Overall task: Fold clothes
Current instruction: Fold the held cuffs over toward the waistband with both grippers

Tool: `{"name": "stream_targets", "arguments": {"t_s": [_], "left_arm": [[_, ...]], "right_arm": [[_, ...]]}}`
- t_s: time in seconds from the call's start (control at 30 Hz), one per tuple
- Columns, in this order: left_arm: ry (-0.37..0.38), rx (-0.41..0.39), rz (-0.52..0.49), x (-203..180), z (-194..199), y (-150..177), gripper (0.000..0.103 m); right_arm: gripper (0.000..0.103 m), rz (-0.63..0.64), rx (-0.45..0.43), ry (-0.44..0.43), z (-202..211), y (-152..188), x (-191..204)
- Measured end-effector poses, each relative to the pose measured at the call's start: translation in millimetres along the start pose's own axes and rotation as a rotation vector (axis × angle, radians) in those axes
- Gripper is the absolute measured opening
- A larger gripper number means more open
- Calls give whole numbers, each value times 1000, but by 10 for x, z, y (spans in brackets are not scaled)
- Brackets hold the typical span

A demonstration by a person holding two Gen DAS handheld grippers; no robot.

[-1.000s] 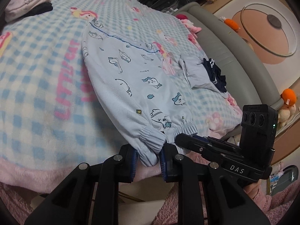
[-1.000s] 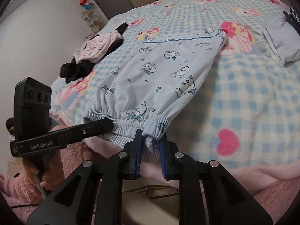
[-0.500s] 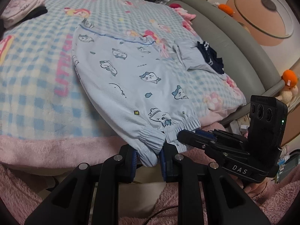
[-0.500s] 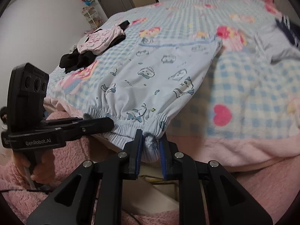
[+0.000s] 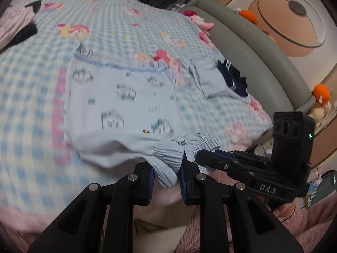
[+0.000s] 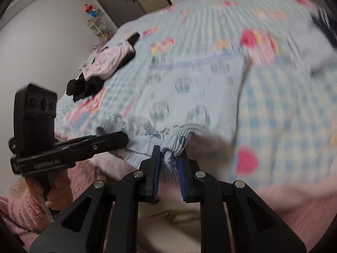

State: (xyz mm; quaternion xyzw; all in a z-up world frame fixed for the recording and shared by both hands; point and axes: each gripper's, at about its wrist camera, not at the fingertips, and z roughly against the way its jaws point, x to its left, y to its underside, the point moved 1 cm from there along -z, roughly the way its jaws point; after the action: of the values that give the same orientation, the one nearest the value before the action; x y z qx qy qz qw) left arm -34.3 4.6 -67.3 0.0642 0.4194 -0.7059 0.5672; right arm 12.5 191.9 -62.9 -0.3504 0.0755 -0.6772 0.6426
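Note:
Light-blue pyjama trousers (image 5: 126, 97) with small cartoon prints lie on the blue-checked blanket (image 5: 31, 109), waistband far, elastic cuffs near. My left gripper (image 5: 167, 168) is shut on one cuff, whose gathered hem bulges between the blue pads. The right gripper (image 5: 199, 155) reaches in beside it from the right. In the right wrist view the right gripper (image 6: 170, 158) is shut on the other cuff of the trousers (image 6: 189, 97), with the left gripper (image 6: 124, 136) coming in from the left. Both cuffs hang lifted off the blanket. Both views are motion-blurred.
A folded grey garment (image 5: 212, 80) with a navy piece on it lies right of the trousers. A pink and black clothes pile (image 6: 105, 63) sits at the far left. A grey padded bed frame (image 5: 242, 48) with plush toys (image 5: 321, 92) runs along the right.
Both grippers rose with the cuffs and moved over the bed toward the waistband. The leg ends came up off the blanket, and the flat part of the trousers looks shorter.

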Motion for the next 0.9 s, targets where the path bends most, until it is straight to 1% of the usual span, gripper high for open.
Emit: {"name": "stream_targets", "arguments": {"t_s": [0.07, 0.1, 0.13, 0.17, 0.2, 0.23, 0.27, 0.3, 0.33, 0.37, 0.43, 0.53, 0.6, 0.7, 0.77, 0.83, 0.87, 0.9], "left_arm": [[-17, -31, -15, 26, -74, -275, 21], [-22, -38, -4, 71, -126, -422, 22], [-8, -32, 31, 149, -189, -564, 33], [8, -15, 71, 227, -246, -671, 54], [-7, -28, 109, 292, -239, -738, 57], [-20, -44, 141, 354, -226, -798, 57], [-18, -83, 137, 380, -166, -799, 57], [-12, -109, 126, 403, -121, -772, 58], [-23, -116, 117, 447, -96, -728, 59], [-57, -108, 107, 494, -113, -683, 59], [-135, -86, 93, 602, -175, -592, 59], [-171, -44, 98, 765, -299, -489, 58], [-171, -27, 88, 800, -388, -477, 58], [-177, 4, 51, 806, -545, -524, 58], [-192, 37, 38, 824, -669, -566, 58], [-217, 77, 31, 844, -792, -570, 58], [-225, 81, 26, 843, -815, -549, 54], [-234, 86, 21, 841, -838, -528, 41]], "right_arm": [[16, 27, -42, 32, -64, -255, 39], [17, 31, -61, 48, -103, -377, 37], [20, 8, -67, 65, -148, -503, -2], [26, -17, -73, 82, -193, -629, -43], [28, -46, -76, 80, -197, -703, -70], [33, -53, -97, 63, -160, -729, -80], [39, -59, -119, 45, -120, -752, -90], [43, -64, -140, 27, -81, -776, -100], [47, -53, -150, 49, -73, -755, -109], [48, -39, -141, 71, -107, -717, -136], [48, -40, -88, 90, -251, -652, -241], [48, -62, -8, 89, -486, -566, -420], [48, -45, 6, 102, -588, -573, -438], [49, 7, 5, 100, -729, -704, -415], [52, 40, 11, 109, -850, -811, -412], [52, 66, 72, 122, -1043, -866, -456], [52, 78, 102, 128, -1141, -894, -478], [51, 81, 140, 120, -1211, -893, -507]]}}
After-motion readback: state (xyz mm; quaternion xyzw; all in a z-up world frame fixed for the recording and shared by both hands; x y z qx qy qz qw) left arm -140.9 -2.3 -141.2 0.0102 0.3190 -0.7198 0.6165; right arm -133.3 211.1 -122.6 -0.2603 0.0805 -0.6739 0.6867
